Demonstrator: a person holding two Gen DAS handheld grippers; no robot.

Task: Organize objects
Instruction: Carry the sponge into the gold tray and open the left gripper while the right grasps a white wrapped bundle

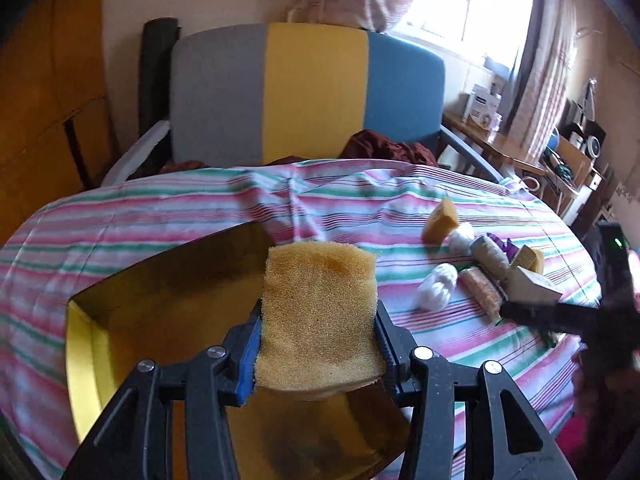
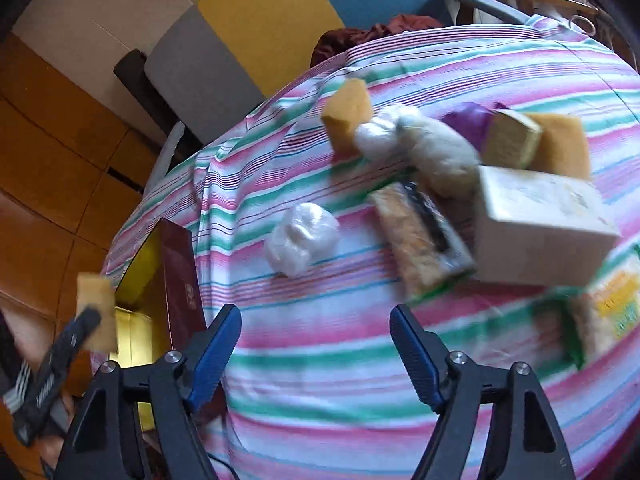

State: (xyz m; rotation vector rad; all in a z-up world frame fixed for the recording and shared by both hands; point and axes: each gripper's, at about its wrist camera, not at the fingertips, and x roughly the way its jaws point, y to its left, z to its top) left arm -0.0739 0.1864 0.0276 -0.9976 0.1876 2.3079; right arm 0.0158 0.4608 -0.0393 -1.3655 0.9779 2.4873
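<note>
Yellow sponge (image 1: 318, 312) is clamped between the blue pads of the left gripper (image 1: 318, 344), squeezed in at the sides so it bulges above and below the jaws. It hangs over an open box (image 1: 86, 344) with a shiny gold inside, which sits on the striped cloth (image 1: 160, 208) covering the table. From the right wrist view the same box (image 2: 132, 332) shows a dark red outer wall, and the left gripper with its sponge (image 2: 94, 304) is at the far left edge, right above that box.

Right gripper (image 2: 316, 356) has nothing in it, jaws standing well apart over bare striped cloth (image 2: 340, 400). No earlier shot to compare, so that's all I can say on it.

Rest of the stuff is piled further along the cloth: 2 white plastic-wrapped bundles, 1 lying alone (image 2: 302, 238) nearest the gripper and 1 (image 2: 380, 134) touching another yellow sponge (image 2: 348, 114). Just beside those are a fuzzy off-white roll (image 2: 440, 152), a flat pack of something grainy (image 2: 420, 240), a pale cardboard box (image 2: 540, 224), a purple thing (image 2: 468, 122) and a third sponge (image 2: 564, 144). It's blurry, so labels can't be read.

Behind the table is a chair (image 1: 312, 92) with a grey, yellow and blue back.
</note>
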